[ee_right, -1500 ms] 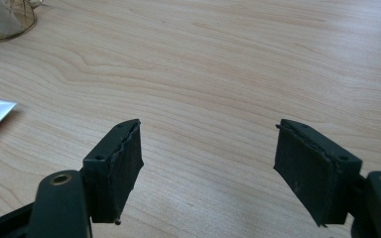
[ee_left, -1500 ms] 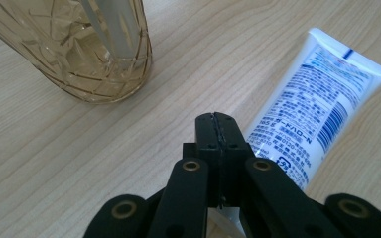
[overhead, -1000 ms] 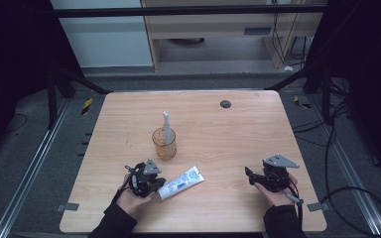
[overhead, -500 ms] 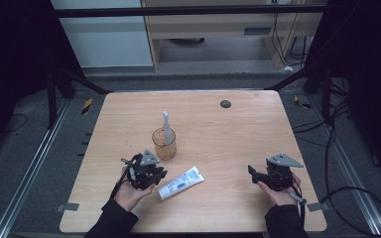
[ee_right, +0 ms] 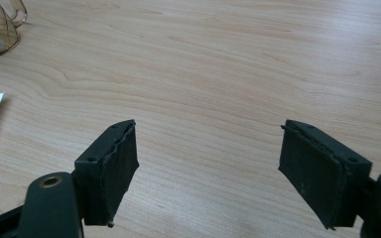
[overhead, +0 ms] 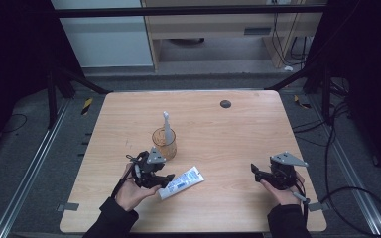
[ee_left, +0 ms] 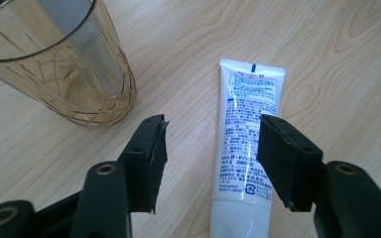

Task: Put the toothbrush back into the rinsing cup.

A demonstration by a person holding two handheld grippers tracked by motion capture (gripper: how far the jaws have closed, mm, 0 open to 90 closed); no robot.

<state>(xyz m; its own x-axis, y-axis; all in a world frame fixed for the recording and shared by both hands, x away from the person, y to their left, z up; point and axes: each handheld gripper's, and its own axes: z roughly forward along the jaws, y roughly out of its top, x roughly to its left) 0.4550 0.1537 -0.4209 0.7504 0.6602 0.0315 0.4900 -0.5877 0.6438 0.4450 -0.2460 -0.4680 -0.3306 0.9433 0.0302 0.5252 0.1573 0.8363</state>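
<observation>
On the near left part of the counter (overhead: 238, 134), now straddling the toothpaste tube (overhead: 181, 182) with the left tongs (overhead: 167, 178), having crept forward and to the right over the last second from a spot farther back toward the counter's edge. Spread wide, with one jaw on bare wood at the tube's left and the other over its right edge, close to the white shoulder at the cap end; pinching nothing so far, and hard to tell whether touching the tube at all. No shift in the tube itself across that second: lying flat, crimped end pointing away from the hand, just in front of the amber glass cup (overhead: 164, 143) and apart from it. Standing upright in that cup, a white stick (overhead: 166, 126), probably a toothbrush, likewise unmoved. Over at the near right, hardly any movement of the right tongs (overhead: 254, 169): spread too, holding nothing, hovering low above bare wood well apart from the tube, with only the tube's crimped corner and the cup's foot at the far left of the right gripper view. Judging from all this, an approach just finished and a grasp about to start: closing on the tube near its cap end looks like the next step. Worth centring first, since gripping so near one edge could let the slick tube squirm sideways or nudge the cup.
</observation>
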